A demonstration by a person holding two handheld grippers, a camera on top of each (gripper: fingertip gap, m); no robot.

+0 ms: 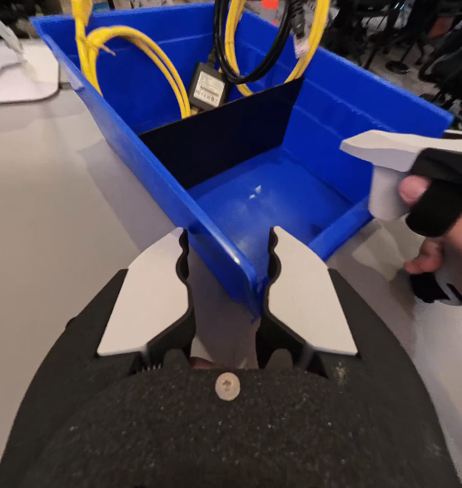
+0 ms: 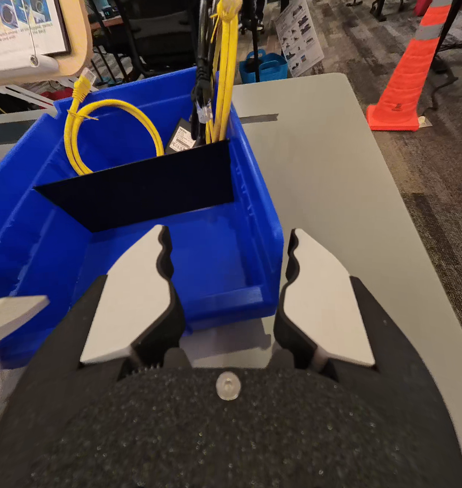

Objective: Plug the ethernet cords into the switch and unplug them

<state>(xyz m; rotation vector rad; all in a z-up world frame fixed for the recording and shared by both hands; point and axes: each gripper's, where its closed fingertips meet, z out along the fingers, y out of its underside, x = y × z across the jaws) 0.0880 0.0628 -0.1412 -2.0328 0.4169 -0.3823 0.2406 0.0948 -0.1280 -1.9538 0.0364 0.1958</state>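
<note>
A blue bin (image 1: 150, 148) stands on the grey table, split by a black divider (image 1: 219, 142). Its far half holds coiled yellow ethernet cords (image 1: 155, 58), a black cable (image 1: 251, 71) and a small black box with a label (image 1: 207, 88). The near half is bare. My left gripper (image 1: 228, 231) is open and straddles the bin's left wall at the near corner without pressing on it. My right gripper (image 2: 228, 229) is wide open and straddles the bin's right wall (image 2: 264, 250), one finger inside, one outside. The cords (image 2: 113, 105) and the box (image 2: 181, 138) also show in the right wrist view.
The grey table (image 2: 330, 184) runs to the right of the bin, with a dark tape strip (image 2: 259, 118) on it. An orange cone (image 2: 409, 74) stands on the carpet beyond. A hand holds the right gripper (image 1: 383, 163) at the bin's right side.
</note>
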